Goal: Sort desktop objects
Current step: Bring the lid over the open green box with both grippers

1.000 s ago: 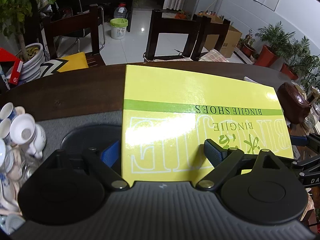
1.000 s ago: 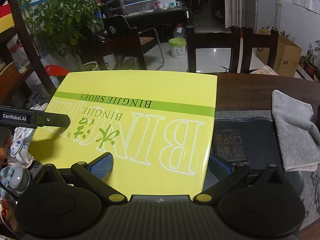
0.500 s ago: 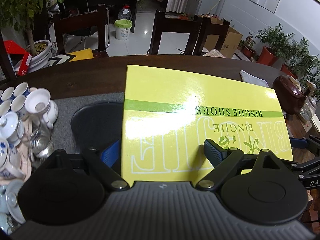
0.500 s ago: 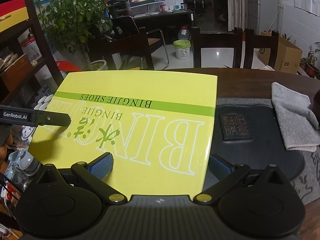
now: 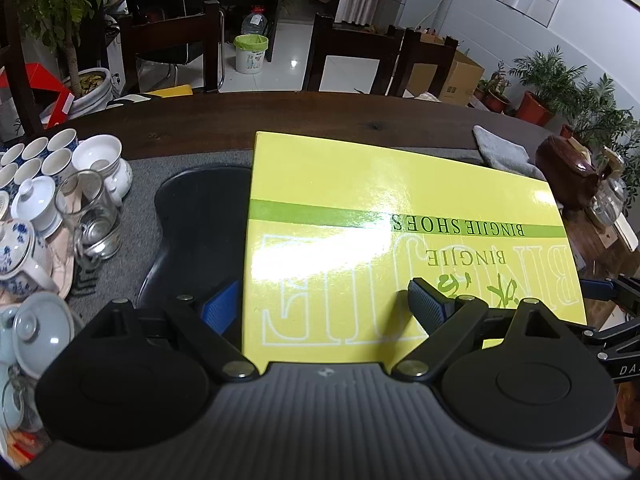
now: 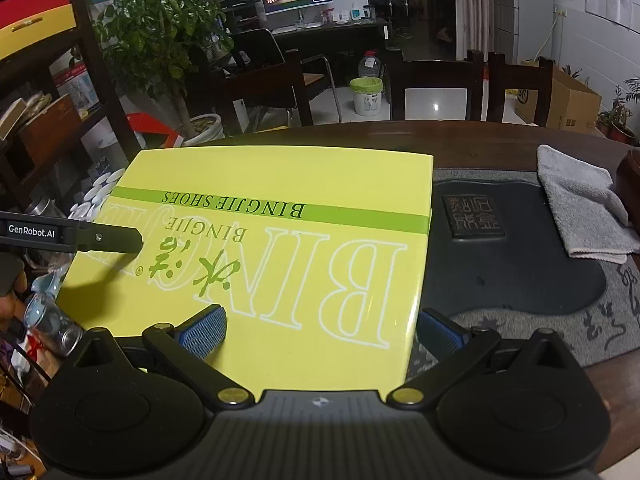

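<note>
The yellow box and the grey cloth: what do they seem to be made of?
Box: probably glossy coated cardboard; lamp glare shows on its flat printed lid with crisp edges.
Cloth: likely soft microfibre or terry, matte; it lies folded with a fuzzy surface and no shine.

Yellow shoe box lid (image 5: 400,216) hides most of dark tea tray (image 5: 192,220); box beneath unseen.
</note>
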